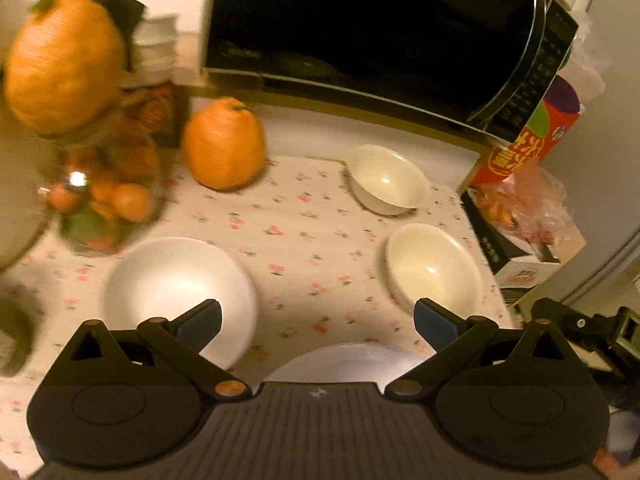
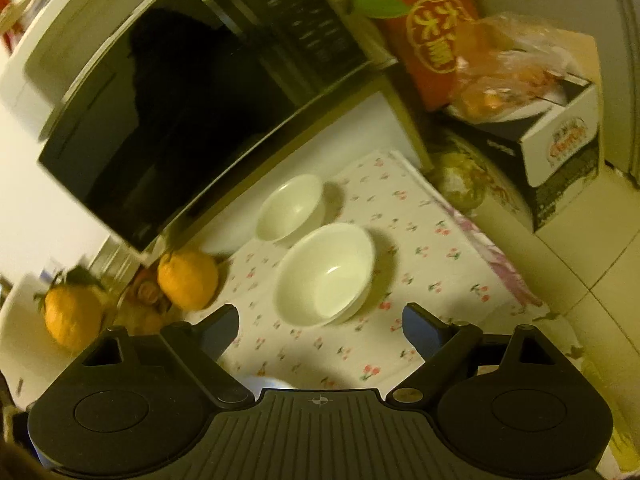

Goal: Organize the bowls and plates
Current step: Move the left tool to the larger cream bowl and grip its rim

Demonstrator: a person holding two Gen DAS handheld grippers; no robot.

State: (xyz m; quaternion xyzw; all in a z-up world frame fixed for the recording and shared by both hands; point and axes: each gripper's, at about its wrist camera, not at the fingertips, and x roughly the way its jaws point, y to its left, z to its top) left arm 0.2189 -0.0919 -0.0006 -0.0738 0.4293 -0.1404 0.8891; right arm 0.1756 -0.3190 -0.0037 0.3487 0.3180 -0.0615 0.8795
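Observation:
In the left wrist view a white plate lies on the floral cloth, just beyond the left finger. Two cream bowls stand upright to the right, a far bowl and a near bowl. The rim of another white plate shows under my left gripper, which is open and holds nothing. In the right wrist view my right gripper is open too, hovering just short of the near bowl. The far bowl sits behind it.
A black microwave fills the back. One orange lies on the cloth, and another tops a glass jar of fruit. A red carton, a bag of fruit and a box crowd the right edge.

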